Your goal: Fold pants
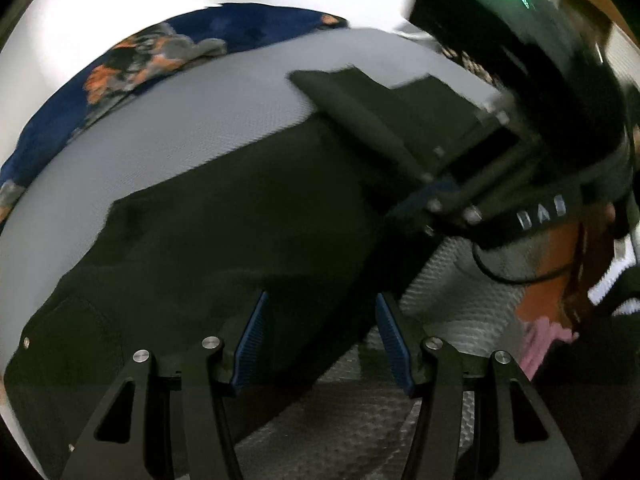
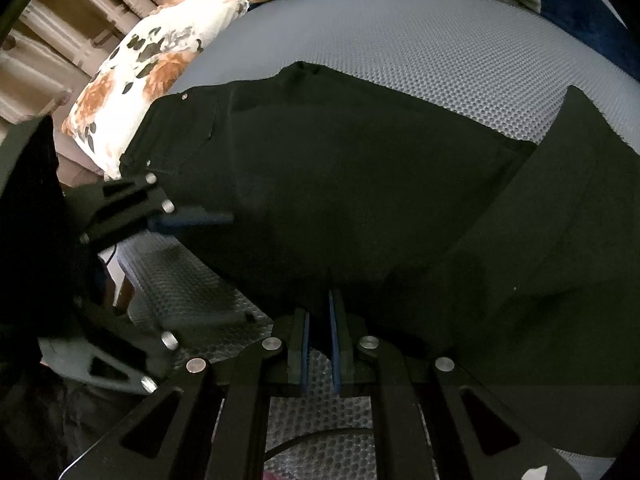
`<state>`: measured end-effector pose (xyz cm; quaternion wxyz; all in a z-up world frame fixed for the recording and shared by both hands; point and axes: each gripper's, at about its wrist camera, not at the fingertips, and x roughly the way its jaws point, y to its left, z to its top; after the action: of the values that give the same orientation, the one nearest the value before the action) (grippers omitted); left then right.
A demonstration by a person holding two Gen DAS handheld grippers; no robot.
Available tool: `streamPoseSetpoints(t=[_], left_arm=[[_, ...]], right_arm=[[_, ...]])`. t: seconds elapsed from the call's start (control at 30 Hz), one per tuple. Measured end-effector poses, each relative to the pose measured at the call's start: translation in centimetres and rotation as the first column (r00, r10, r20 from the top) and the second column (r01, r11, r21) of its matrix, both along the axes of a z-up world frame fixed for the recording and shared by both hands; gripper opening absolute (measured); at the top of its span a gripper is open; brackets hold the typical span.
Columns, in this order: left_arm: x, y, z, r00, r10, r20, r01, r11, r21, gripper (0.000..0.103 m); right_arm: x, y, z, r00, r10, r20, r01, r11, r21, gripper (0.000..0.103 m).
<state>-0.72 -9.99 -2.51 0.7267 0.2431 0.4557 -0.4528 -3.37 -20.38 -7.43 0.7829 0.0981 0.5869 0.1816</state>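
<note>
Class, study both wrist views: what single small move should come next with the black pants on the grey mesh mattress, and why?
Probably close the left gripper on the near edge of the black pants. Its jaws stand open around that edge, while the right gripper looks nearly shut at the hem, so both could then lift together over the grey mesh mattress.

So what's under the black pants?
The pants lie on a grey bumpy mattress, which shows all around them. The part right beneath is covered, so anything hidden there cannot be seen.

Home bedroom: grey mattress (image 2: 420, 52), floral pillow (image 2: 132, 80), blue blanket (image 1: 240, 28), curtains (image 2: 60, 20).
</note>
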Motion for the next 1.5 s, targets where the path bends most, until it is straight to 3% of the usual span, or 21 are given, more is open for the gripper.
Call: streamPoseSetpoints(t=[0.23,0.27,0.3,0.33,0.37,0.47,0.57,0.73,0.97,1.03,1.2,1.5], left_arm=[[0.4,-2.5,-1.2,0.999,-0.005,0.042,0.004,1.000,0.028,0.055],[0.6,-2.7,-1.4,0.999,-0.002,0.038,0.001,1.000,0.027,0.047],[0.7,-2.9,-1.5,0.999,-0.001,0.035,0.001,1.000,0.023,0.036],[0.9,-3.0,-1.7,1.000,-0.007,0.014,0.007,1.000,0.018,0.014],[1.2,-3.1,-2.0,1.000,-0.005,-0.019,0.005,1.000,0.013,0.011],[1.2,-2.7,-2.4,0.999,-0.005,-0.042,0.004,1.000,-0.017,0.009],[1.1,-2.2,-2.4,0.998,0.000,-0.068,-0.003,0.999,-0.042,0.009],[1.2,-1.8,-2.7,0.995,0.016,-0.095,-0.023,0.997,-0.068,0.009],[1.3,-1.3,-3.1,0.992,0.025,-0.123,-0.034,0.997,-0.072,0.009],[1.2,-1.3,-3.2,0.992,0.026,-0.125,-0.035,0.997,-0.067,0.009],[1.4,-1.5,-3.4,0.991,0.029,-0.133,-0.037,0.998,-0.056,0.009],[1.5,-1.6,-3.8,0.989,0.040,-0.143,-0.046,0.998,-0.039,0.009]], right_arm=[[-0.4,0.3,0.5,1.000,0.018,0.013,-0.018,1.000,-0.025,0.012],[-0.5,0.2,0.6,1.000,0.015,0.018,-0.015,0.999,-0.030,0.013],[-0.5,0.1,0.6,1.000,0.009,0.012,-0.008,0.999,-0.036,0.020],[-0.5,-0.5,0.9,1.000,0.001,-0.002,-0.001,0.999,-0.033,0.031],[-0.6,-0.9,1.2,1.000,-0.009,0.000,0.009,1.000,-0.028,0.033],[-0.8,-4.3,3.3,0.995,-0.090,0.038,0.090,0.996,-0.002,0.036],[-0.2,-8.7,4.8,0.977,-0.203,0.061,0.206,0.978,-0.037,0.038],[1.6,-16.2,4.7,0.919,-0.390,0.063,0.393,0.918,-0.048,0.038],[5.0,-19.6,2.8,0.895,-0.446,0.015,0.446,0.894,-0.029,0.038],[5.7,-20.1,2.1,0.891,-0.455,-0.005,0.455,0.890,0.018,0.038],[7.7,-21.6,-0.4,0.859,-0.507,-0.068,0.511,0.852,0.113,0.038],[11.0,-24.8,-2.4,0.802,-0.593,-0.074,0.597,0.787,0.159,0.034]])
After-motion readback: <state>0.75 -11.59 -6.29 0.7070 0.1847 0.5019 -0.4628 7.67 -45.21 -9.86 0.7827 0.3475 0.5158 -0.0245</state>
